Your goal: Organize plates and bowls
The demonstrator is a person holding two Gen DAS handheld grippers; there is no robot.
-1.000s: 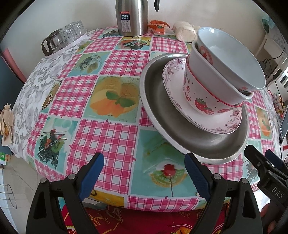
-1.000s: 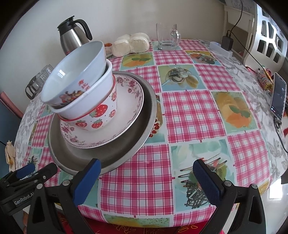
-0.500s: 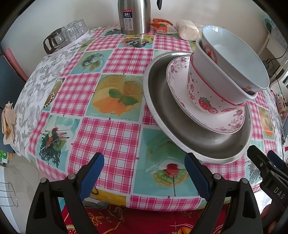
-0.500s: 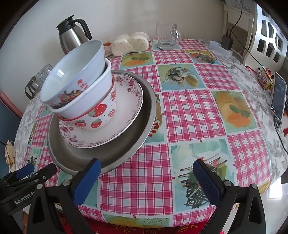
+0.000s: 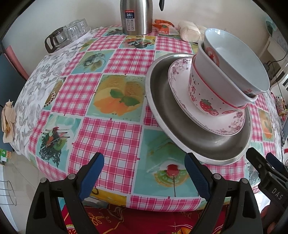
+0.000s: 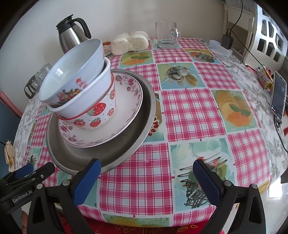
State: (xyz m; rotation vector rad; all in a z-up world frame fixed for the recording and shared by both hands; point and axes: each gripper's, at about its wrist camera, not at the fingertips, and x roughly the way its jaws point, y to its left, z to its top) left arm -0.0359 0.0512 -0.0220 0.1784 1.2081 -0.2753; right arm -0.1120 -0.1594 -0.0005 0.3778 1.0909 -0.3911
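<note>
In the left wrist view, the left gripper [image 5: 144, 172] is seen at the bottom of the frame with its jaws wide apart and nothing between them. A stack of dishes is placed on the table [image 5: 115, 136] in the right half of the frame: a metal plate [image 5: 180, 122] at the bottom, a flowered plate [image 5: 232, 124] on it, then a strawberry bowl [image 5: 203, 95], and a white bowl [image 5: 237, 61] tilted inside that one. A steel flask [image 5: 136, 16] is seen at the top centre. The right gripper [image 5: 266, 167] is partly visible at the lower right edge.

In the right wrist view, the right gripper [image 6: 145, 171] is shown at the bottom, also open and empty. The same stack is found in the left half of the frame, with the metal plate [image 6: 144, 126] just beyond the left fingertip [image 6: 90, 172]. A glass mug [image 6: 166, 34] is standing at the top centre, and a phone [image 6: 278, 95] is lying at the right edge.
</note>
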